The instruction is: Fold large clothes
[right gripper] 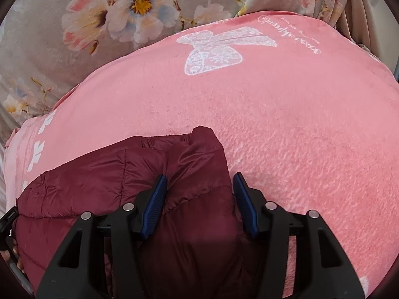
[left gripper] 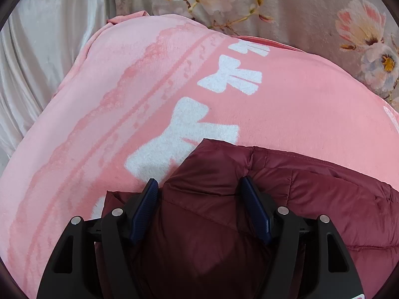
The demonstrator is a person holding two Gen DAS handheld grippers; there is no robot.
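Note:
A dark red quilted puffer jacket [left gripper: 311, 194] lies on a pink fleece blanket [left gripper: 286, 104]. In the left wrist view my left gripper [left gripper: 199, 186] has its blue fingers spread with a bulging fold of the jacket between them. In the right wrist view the jacket [right gripper: 99, 182] stretches to the left, and my right gripper [right gripper: 199, 182] has its fingers spread around another bunched fold. Both pairs of pads press the padded fabric on each side. The jacket's lower part is hidden under the grippers.
The pink blanket [right gripper: 286, 124] carries white bow prints [left gripper: 232, 77] and a white butterfly print [right gripper: 214, 49]. Beyond it lies a grey floral bedspread [right gripper: 74, 37], with pale satin fabric [left gripper: 37, 62] at the far left.

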